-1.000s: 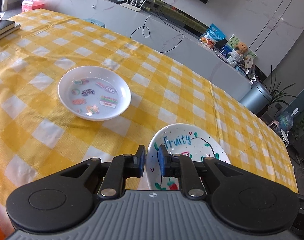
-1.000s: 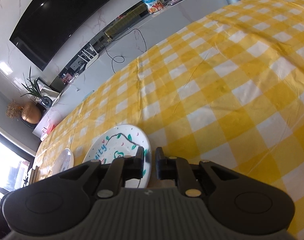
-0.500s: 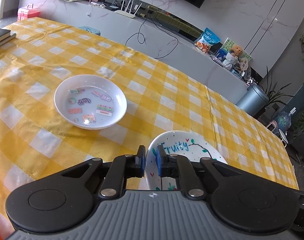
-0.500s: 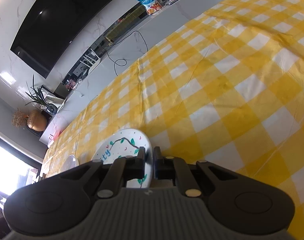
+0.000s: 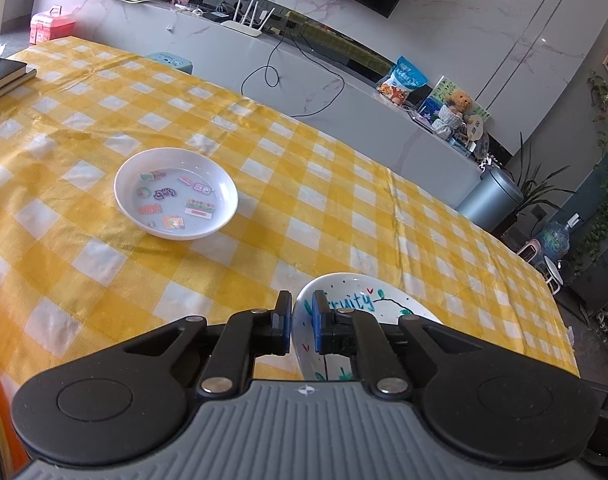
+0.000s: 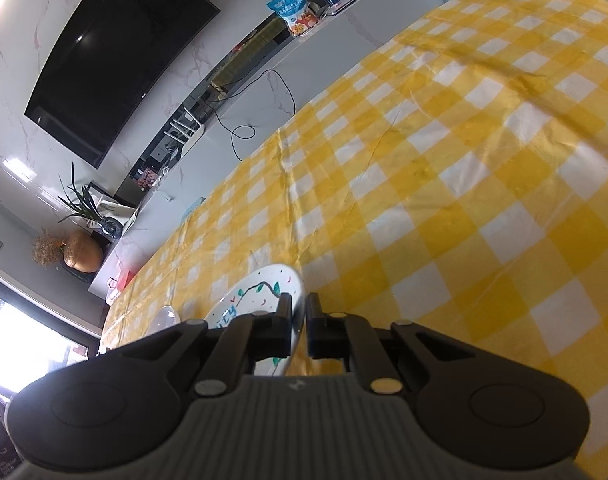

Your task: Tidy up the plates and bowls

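Note:
A white bowl (image 5: pixel 368 304) painted with "Fruity" and green leaves is held above the yellow checked tablecloth (image 5: pixel 264 208). My left gripper (image 5: pixel 302 322) is shut on its left rim. My right gripper (image 6: pixel 299 326) is shut on its opposite rim; the bowl (image 6: pixel 260 290) shows tilted in the right wrist view. A white plate with colourful stickers (image 5: pixel 176 198) lies on the cloth, ahead and to the left of my left gripper. Its edge (image 6: pixel 166 316) shows small at the far left in the right wrist view.
Dark books (image 5: pixel 2 78) lie at the table's far left edge. A pink box (image 5: pixel 50 28) and a grey marble TV bench (image 5: pixel 304 80) with cables stand beyond the table. A grey bin (image 5: pixel 492 200) stands past the right corner.
Both grippers have lifted the Fruity bowl higher off the cloth. The sticker plate now lies farther ahead in the left wrist view, and the right wrist view has tilted more.

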`<state>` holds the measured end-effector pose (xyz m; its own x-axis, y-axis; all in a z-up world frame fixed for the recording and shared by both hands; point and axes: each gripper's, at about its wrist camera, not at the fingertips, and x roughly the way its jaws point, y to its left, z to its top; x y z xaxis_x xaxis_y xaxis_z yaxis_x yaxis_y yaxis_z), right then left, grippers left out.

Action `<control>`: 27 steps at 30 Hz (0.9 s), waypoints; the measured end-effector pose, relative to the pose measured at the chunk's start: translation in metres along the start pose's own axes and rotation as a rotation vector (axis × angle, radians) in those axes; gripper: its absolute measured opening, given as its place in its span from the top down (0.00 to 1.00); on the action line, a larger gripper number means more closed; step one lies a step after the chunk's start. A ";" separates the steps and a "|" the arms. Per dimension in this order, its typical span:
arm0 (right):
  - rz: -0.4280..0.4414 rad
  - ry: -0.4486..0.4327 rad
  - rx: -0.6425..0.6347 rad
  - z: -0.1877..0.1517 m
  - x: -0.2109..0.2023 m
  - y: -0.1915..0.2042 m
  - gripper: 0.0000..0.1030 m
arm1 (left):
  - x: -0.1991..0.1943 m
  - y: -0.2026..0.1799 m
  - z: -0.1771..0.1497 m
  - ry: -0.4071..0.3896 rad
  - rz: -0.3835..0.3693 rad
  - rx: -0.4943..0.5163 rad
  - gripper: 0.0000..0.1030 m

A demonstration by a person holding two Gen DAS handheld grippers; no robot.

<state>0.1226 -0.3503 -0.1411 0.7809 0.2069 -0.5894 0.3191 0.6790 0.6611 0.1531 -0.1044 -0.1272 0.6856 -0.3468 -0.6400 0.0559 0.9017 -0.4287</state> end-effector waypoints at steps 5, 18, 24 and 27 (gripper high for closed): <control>-0.001 -0.006 0.029 -0.007 -0.019 -0.008 0.96 | -0.016 -0.008 -0.009 0.001 -0.012 0.037 0.90; -0.014 -0.001 0.024 -0.042 -0.067 -0.015 0.95 | -0.060 -0.001 -0.037 0.044 -0.043 0.041 0.90; -0.019 0.018 0.002 -0.060 -0.080 -0.015 0.95 | -0.075 0.010 -0.049 0.068 -0.042 0.041 0.90; -0.028 0.023 -0.025 -0.067 -0.086 -0.012 0.95 | -0.082 0.012 -0.055 0.069 -0.039 0.054 0.90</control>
<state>0.0155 -0.3287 -0.1294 0.7594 0.2031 -0.6181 0.3270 0.7022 0.6325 0.0577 -0.0791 -0.1145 0.6303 -0.3974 -0.6669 0.1218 0.8990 -0.4206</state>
